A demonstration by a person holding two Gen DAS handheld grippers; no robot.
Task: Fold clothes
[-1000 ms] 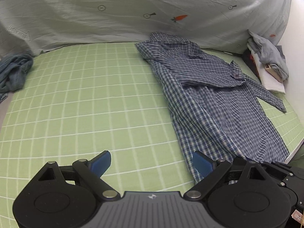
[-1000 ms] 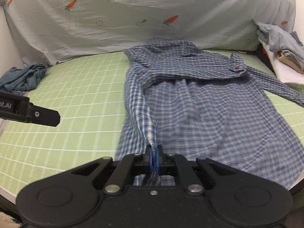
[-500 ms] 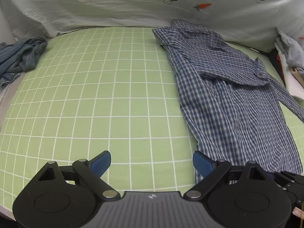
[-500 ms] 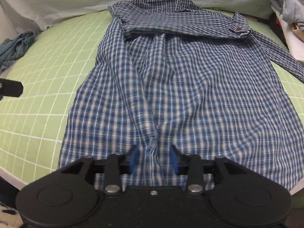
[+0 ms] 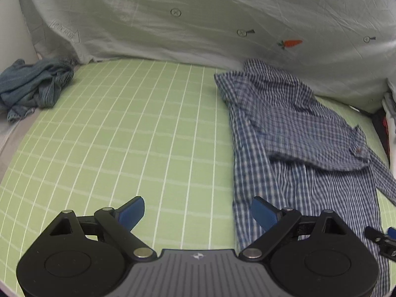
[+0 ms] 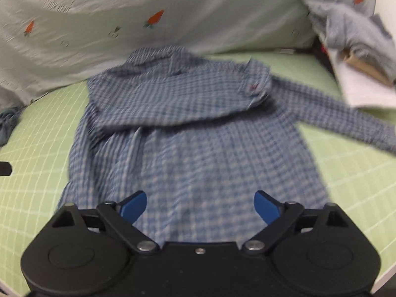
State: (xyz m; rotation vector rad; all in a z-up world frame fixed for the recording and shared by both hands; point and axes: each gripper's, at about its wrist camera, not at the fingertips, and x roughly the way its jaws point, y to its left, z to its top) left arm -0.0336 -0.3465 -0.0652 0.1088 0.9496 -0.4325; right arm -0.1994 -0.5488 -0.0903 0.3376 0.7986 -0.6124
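Lying flat: blue checked woven shirt (image 6: 198, 148), one sleeve folded across chest, bed's (image 5: 123, 136) right half | green grid sheet | left hand-held gripper (image 5: 198, 212) released | right hand-held gripper (image 6: 200, 205) released above hem | writing unreadable

Bed (image 5: 128, 133) with green grid sheet. Plaid shirt (image 6: 198, 133) lies flat on it, collar toward the far end, one sleeve folded across the chest, the other stretched out to the right. Crumpled denim (image 5: 32, 86) at far left corner. Clothes pile (image 6: 358, 57) at far right.
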